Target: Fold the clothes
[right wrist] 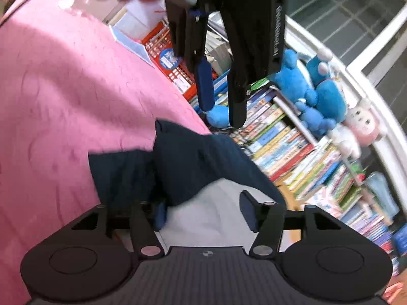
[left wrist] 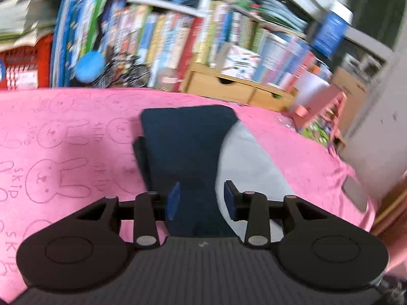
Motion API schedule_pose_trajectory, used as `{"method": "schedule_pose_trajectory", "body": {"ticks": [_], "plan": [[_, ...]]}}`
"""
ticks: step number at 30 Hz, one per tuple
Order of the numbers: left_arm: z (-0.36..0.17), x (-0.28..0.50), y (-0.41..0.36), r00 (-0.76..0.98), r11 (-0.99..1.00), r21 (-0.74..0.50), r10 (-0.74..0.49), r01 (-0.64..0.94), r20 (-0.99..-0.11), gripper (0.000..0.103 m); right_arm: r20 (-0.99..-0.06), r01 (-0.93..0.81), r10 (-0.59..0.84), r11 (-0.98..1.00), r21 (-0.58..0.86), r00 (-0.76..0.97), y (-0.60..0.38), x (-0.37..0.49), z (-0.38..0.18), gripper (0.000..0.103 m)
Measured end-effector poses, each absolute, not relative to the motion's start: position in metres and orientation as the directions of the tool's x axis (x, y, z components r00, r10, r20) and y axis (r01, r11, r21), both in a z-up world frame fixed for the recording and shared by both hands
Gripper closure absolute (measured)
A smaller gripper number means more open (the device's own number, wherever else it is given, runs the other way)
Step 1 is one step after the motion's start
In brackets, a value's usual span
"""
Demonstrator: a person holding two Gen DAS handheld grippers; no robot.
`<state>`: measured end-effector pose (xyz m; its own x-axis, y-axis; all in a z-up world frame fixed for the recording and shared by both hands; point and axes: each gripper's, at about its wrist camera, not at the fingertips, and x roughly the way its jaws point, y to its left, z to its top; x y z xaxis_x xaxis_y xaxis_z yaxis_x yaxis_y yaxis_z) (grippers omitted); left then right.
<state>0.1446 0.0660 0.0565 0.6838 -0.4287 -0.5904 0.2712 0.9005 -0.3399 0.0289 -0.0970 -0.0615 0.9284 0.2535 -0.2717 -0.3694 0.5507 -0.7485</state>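
A folded garment, navy blue (left wrist: 185, 147) with a light grey part (left wrist: 246, 162), lies on a pink rabbit-print blanket (left wrist: 63, 152). My left gripper (left wrist: 202, 200) is open just above the near end of the garment, holding nothing. In the right wrist view the same garment shows its navy part (right wrist: 193, 162) and grey part (right wrist: 206, 216). My right gripper (right wrist: 203, 209) is open and low over it, holding nothing. The left gripper (right wrist: 221, 106) hangs in the air above the garment in that view.
Behind the blanket stands a shelf of books (left wrist: 178, 38) with blue plush toys (right wrist: 313, 91), a wooden drawer box (left wrist: 236, 86) and a red crate (left wrist: 25, 63). A pink stand (left wrist: 328, 111) sits at the blanket's right edge.
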Motion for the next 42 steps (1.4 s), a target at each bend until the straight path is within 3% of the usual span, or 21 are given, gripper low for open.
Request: {"method": "schedule_pose_trajectory", "body": {"ticks": [10,14,19,24,27,33,38,42], "plan": [[0.024,0.136,0.022,0.659,0.919,-0.266,-0.394,0.292,-0.641,0.059,-0.206,-0.286,0.21,0.505,-0.814,0.956,-0.123,0.007,-0.07,0.039],[0.045,0.124,0.031,0.698,0.922,-0.253,-0.386,0.292,-0.603,0.055,-0.19,-0.279,0.217,0.529,-0.801,0.957,-0.125,0.005,-0.066,0.038],[0.061,0.085,0.006,0.778,0.922,0.083,-0.269,0.379,-0.568,0.038,-0.181,-0.289,0.238,0.58,-0.761,0.954,-0.125,0.004,-0.055,0.037],[0.035,0.047,-0.038,0.822,0.727,0.482,-0.2,0.49,-0.534,0.032,-0.226,-0.357,0.282,0.625,-0.695,0.933,-0.137,0.004,-0.042,0.037],[0.012,0.043,-0.056,0.856,0.6,0.638,-0.168,0.482,-0.488,0.032,-0.256,-0.402,0.313,0.644,-0.65,0.915,-0.145,0.004,-0.035,0.037],[-0.003,0.065,-0.06,0.855,0.566,0.666,-0.15,0.486,-0.496,0.042,-0.33,-0.523,0.406,0.672,-0.525,0.852,-0.18,0.002,-0.019,0.037],[-0.013,0.074,-0.065,0.915,0.576,0.724,-0.118,0.379,-0.385,0.046,-0.377,-0.548,0.401,0.666,-0.506,0.835,-0.2,0.001,-0.02,0.037],[-0.018,0.078,-0.061,0.93,0.652,0.674,-0.149,0.347,-0.335,0.071,-0.386,-0.55,0.393,0.636,-0.542,0.835,-0.189,0.0,-0.032,0.037]]}}
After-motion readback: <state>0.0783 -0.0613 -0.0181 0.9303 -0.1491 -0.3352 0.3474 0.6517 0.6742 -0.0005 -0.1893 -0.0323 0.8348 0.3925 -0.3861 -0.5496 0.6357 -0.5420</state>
